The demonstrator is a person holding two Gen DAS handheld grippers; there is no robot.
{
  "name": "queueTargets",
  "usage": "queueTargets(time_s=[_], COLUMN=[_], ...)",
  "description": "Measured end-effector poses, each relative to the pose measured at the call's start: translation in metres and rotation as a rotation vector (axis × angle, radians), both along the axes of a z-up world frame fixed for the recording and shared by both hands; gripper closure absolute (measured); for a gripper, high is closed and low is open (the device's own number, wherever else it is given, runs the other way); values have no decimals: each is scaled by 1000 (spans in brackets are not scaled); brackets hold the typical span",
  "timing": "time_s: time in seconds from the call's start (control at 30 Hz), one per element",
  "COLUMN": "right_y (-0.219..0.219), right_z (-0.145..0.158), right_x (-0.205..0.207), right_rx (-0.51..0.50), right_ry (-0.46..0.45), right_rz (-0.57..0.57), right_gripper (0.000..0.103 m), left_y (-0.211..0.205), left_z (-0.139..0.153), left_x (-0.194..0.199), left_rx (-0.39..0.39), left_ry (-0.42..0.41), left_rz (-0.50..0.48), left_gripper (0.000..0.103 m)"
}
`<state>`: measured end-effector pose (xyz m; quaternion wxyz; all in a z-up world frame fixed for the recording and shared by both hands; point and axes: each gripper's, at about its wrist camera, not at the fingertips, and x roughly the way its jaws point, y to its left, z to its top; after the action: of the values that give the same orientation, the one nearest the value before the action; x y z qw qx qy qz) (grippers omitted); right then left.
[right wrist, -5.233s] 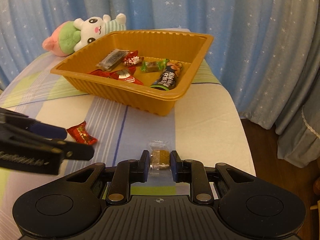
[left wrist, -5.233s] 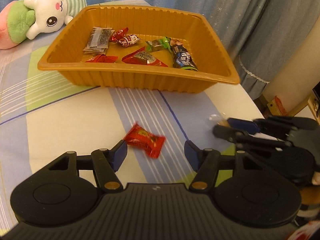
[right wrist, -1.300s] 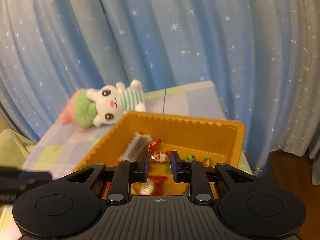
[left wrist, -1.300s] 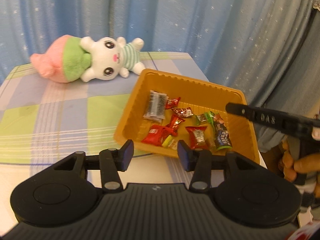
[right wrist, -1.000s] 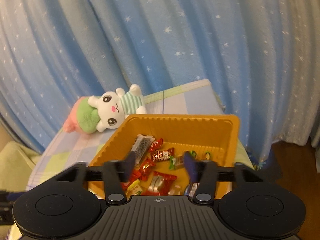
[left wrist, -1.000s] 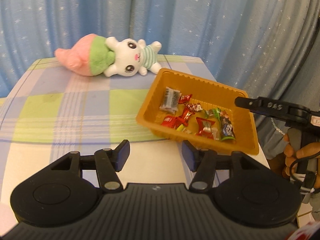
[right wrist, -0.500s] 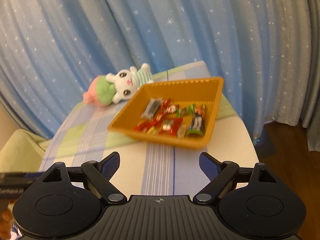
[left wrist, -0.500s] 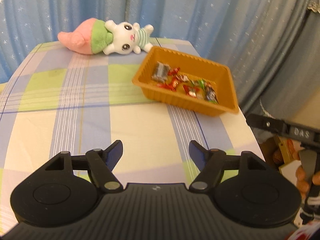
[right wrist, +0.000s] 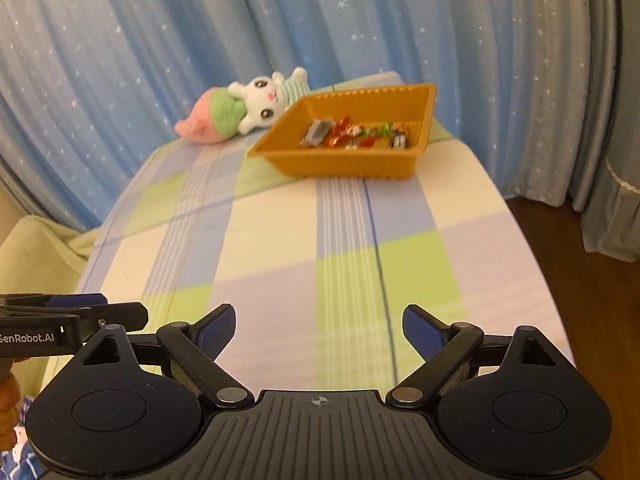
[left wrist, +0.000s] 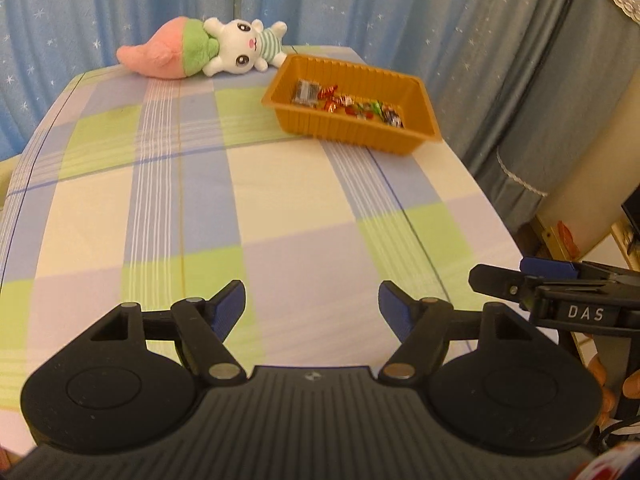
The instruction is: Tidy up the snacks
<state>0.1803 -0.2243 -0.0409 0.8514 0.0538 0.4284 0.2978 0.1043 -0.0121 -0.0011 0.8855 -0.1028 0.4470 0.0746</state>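
Note:
An orange tray (left wrist: 352,134) (right wrist: 340,162) stands at the far right end of the checked table, with several wrapped snacks (left wrist: 348,102) (right wrist: 356,134) lying inside it. My left gripper (left wrist: 311,292) is open over the near part of the cloth, far from the tray, with nothing between its fingers. My right gripper (right wrist: 318,312) is also well back from the tray; its jaws are opening and hold nothing. Each gripper shows at the edge of the other's view: the right gripper (left wrist: 520,280) and the left gripper (right wrist: 80,312).
A pink, green and white plush toy (left wrist: 208,52) (right wrist: 240,114) lies behind the tray by the blue starred curtain (right wrist: 280,20). The table's right edge drops to a wooden floor (right wrist: 592,280). A cream cushion (right wrist: 36,248) sits at the left.
Both grippers have drawn back from the tray, which now looks small and far off. Both pairs of jaws have spread wider. The two candies once on the cloth are gone from it.

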Motion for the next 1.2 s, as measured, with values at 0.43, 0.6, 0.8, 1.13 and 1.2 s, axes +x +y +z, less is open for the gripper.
queueTargets(time_s=[0.43,0.6,0.8,1.13,1.2], right_y=[8,13,15,17,18], right_z=[-8,-9,-10,-10,-10], right_x=[-77,-91,-98,-102,-103], right_rx=[-47,-64,-79,-86,-87], right_ry=[41,44,47,46,46], right_rz=[1,16,12,8,8], right_gripper=[13,13,13,13,13], left_y=[-5,-4,-6,-3,-2], left_z=[-11,-12,-12,-13,-13], left_x=[-74,-85,-91,-95,-95], left_rx=[-15,-17,-14,-14,-14], left_ry=[27,30,27,30,30], left_rz=[-36,-38,-56,-65,-65], left_gripper=[31,31,30,30,30])
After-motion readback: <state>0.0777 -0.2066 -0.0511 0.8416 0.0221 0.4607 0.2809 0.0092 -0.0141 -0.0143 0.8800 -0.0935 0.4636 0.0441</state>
